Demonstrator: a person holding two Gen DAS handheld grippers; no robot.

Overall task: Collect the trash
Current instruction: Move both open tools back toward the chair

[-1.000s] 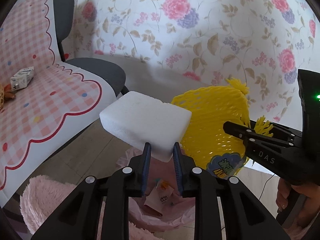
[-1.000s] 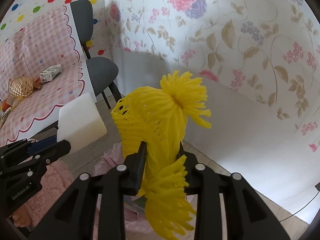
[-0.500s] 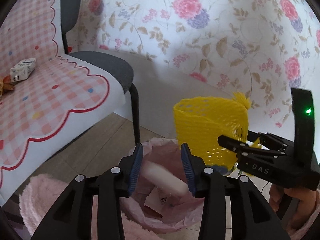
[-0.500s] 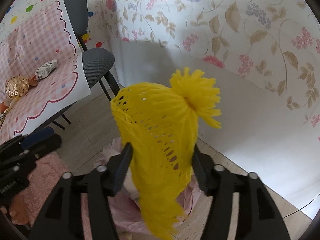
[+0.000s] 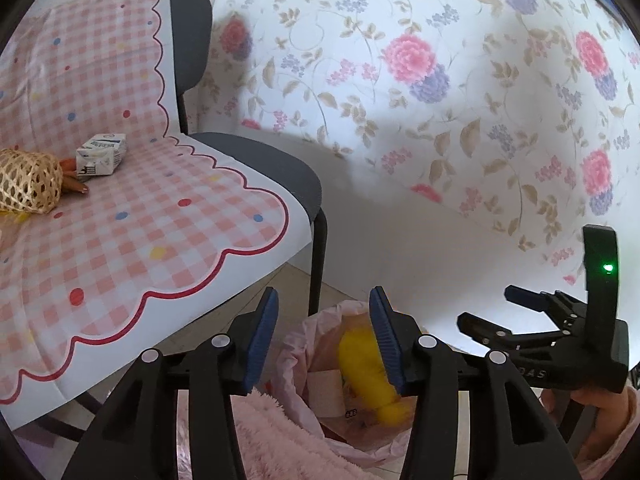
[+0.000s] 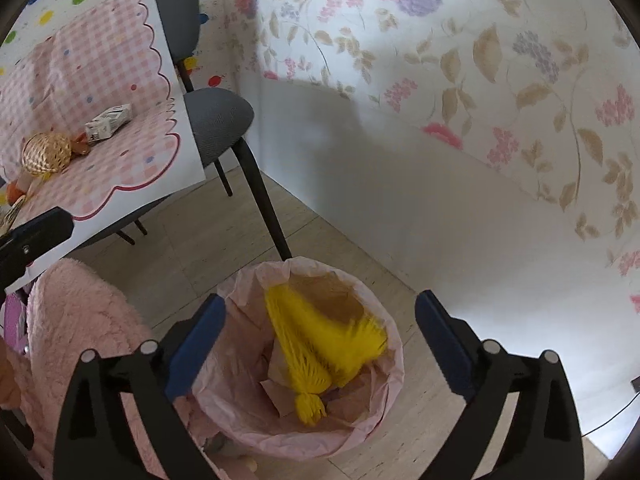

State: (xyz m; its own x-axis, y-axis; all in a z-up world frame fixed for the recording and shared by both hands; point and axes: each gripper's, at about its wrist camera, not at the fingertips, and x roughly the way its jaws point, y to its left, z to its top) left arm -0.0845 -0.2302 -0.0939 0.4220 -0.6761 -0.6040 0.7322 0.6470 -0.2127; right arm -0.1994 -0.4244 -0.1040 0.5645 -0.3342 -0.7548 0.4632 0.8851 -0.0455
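Note:
A bin lined with a pink bag point(image 6: 384, 360) point(image 5: 298, 344) stands on the floor below both grippers. The yellow foam net point(image 6: 320, 344) point(image 5: 368, 372) lies inside it, blurred, on top of paper scraps. My right gripper point(image 6: 320, 320) hangs above the bin, its jaws opening wide with nothing pressed between them. My left gripper point(image 5: 322, 320) is over the bin's left rim, jaws opening and empty. The right gripper point(image 5: 512, 312) also shows in the left wrist view at the right. The white foam block is hidden.
A pink checked tablecloth point(image 5: 120, 240) covers a table at left, with a small white carton point(image 5: 102, 154) point(image 6: 110, 120) and a woven ball point(image 5: 26, 186) point(image 6: 46, 154) on it. A grey chair point(image 5: 260, 168) point(image 6: 216, 120) stands by the flowered wall. A fluffy pink sleeve point(image 6: 80, 332) is beside the bin.
The left gripper let go of the white foam block and the right released the yellow net; both dropped into the bin. Both jaws opened wider, and the left gripper rose and shifted left.

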